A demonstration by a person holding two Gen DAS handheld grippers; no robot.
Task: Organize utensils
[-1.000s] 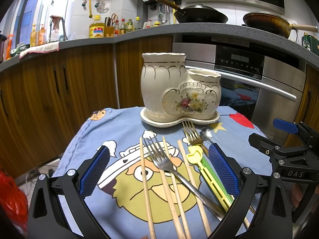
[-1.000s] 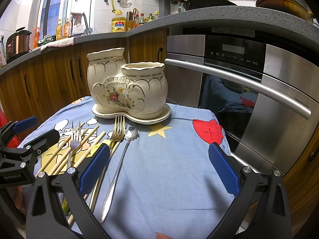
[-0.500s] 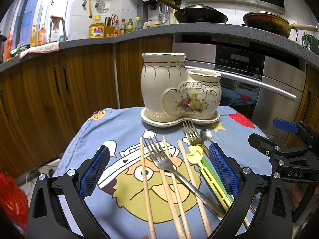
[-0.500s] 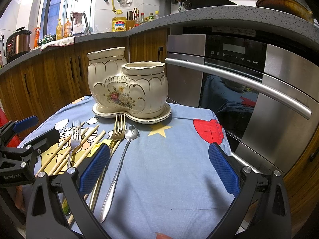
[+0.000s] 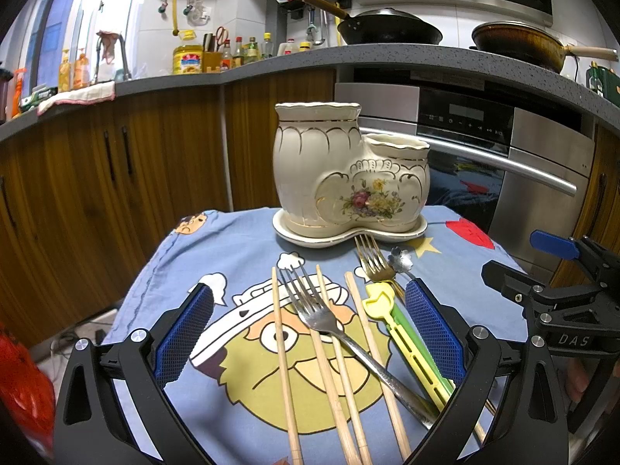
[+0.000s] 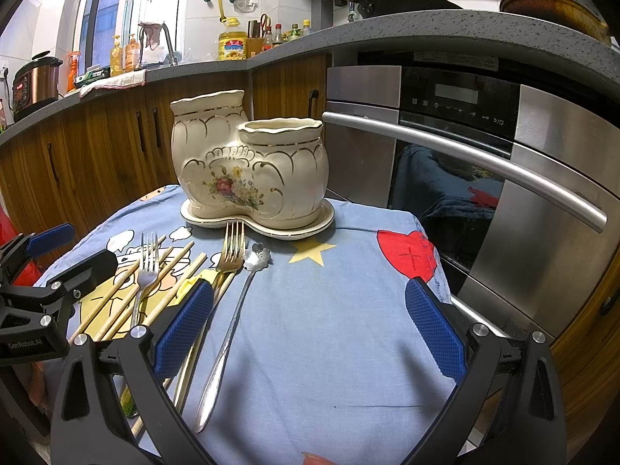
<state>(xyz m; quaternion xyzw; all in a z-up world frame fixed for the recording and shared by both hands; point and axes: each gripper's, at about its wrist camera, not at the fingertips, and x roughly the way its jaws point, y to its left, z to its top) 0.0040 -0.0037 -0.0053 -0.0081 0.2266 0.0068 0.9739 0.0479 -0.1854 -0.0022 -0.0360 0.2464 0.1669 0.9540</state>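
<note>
Two grippers: left gripper point(image 5: 308, 333) and right gripper point(image 6: 308, 331), both spread wide, holding nothing.
Utensils: four wooden chopsticks point(image 5: 282, 341) and silver fork point(image 5: 310, 302) lie between the left fingers; gold fork point(image 6: 231, 248) and flower-ended spoon point(image 6: 232, 310) lie just inside the right gripper's left finger.
Holder: ceramic boot-shaped holder point(image 5: 348, 178), both compartments apparently unfilled, stands ahead of both fingertips.
Risk, crossing: fork lies over the chopsticks; closing there likely pinches several pieces.
Risk, flat stock: thin handles on printed cloth point(image 6: 348, 310) may slip or drag the fabric.
Risk, holder: a long piece striking the rim could tip it.
</note>
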